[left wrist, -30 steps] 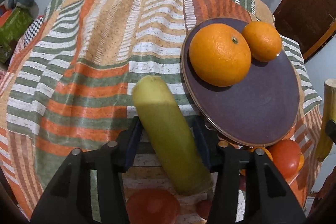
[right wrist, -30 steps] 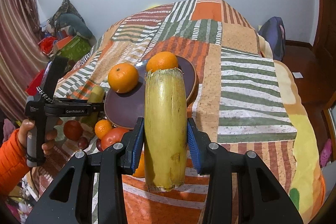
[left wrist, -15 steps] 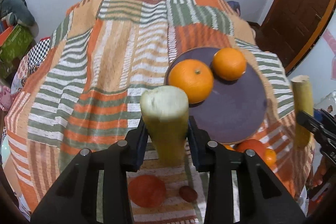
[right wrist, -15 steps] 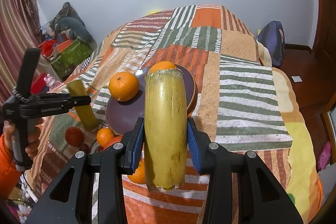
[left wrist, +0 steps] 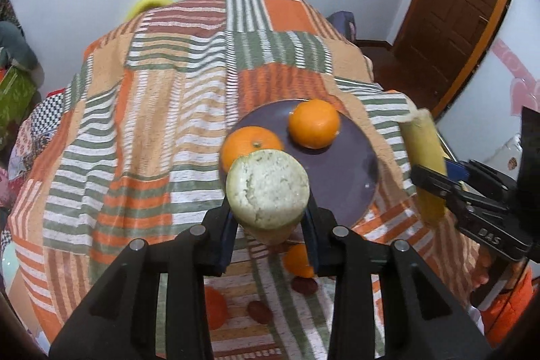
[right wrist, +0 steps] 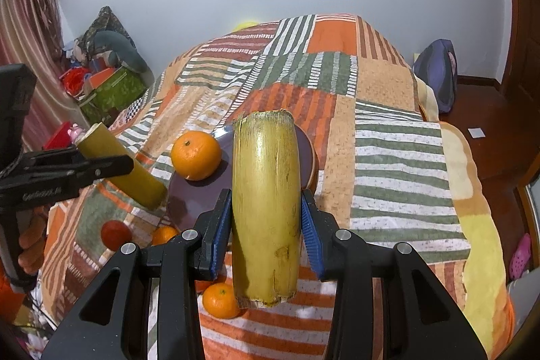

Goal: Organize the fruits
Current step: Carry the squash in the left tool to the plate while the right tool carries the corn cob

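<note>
Left wrist view: left gripper (left wrist: 268,221) and right gripper (right wrist: 266,228) jaws each clench a sugarcane piece (left wrist: 266,188) | two oranges (left wrist: 314,127) on plate (left wrist: 351,171) | loose fruit (right wrist: 221,299) left on bed (left wrist: 152,110)

Both grippers are built alike: matte black plastic frames with angular, triangular cut-outs and two arms that taper toward the fingers. On the left gripper (left wrist: 268,231) four round silver screw heads sit in a row across the arms, and the fingers (left wrist: 225,235) carry dark blue pads. The right gripper (right wrist: 266,228) shows the same four silver screws and brighter blue ribbed pads on its fingers (right wrist: 312,237). Seen from the side, each gripper body bears small pale lettering, partly unreadable, above a black handle. The person wears a bright orange sleeve (left wrist: 506,309), visible at the near right edge of the left wrist view.
</note>
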`<action>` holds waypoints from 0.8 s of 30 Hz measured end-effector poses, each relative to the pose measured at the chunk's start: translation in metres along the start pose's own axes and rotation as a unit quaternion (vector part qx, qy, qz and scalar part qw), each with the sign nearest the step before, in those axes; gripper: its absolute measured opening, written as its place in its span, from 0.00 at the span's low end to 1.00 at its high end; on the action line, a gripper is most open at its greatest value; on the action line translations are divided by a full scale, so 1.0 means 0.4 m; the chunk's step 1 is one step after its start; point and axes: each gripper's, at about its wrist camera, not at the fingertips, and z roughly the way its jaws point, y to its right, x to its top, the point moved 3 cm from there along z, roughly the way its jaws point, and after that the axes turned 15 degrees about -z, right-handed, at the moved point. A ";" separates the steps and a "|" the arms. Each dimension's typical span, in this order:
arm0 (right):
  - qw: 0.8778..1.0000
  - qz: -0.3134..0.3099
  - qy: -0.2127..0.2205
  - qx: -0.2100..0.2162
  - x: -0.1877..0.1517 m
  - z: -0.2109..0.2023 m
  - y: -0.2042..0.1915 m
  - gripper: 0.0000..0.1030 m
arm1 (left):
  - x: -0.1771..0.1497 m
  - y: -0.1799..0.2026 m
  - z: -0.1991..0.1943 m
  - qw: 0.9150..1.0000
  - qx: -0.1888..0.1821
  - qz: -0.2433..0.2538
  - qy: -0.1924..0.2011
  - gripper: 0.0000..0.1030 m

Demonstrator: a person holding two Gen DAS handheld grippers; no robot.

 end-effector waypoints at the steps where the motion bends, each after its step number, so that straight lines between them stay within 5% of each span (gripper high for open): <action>1: 1.000 0.000 -0.001 0.000 0.002 0.003 0.001 0.35 | -0.002 0.007 0.005 1.000 -0.003 0.001 -0.003 0.33; 9: 1.000 -0.003 -0.012 -0.003 0.013 0.045 0.007 0.35 | -0.017 0.069 0.066 0.998 -0.038 0.014 -0.051 0.33; 24: 0.999 0.004 -0.030 -0.011 0.025 0.098 0.024 0.35 | 0.039 0.080 0.147 0.998 -0.030 -0.001 -0.051 0.33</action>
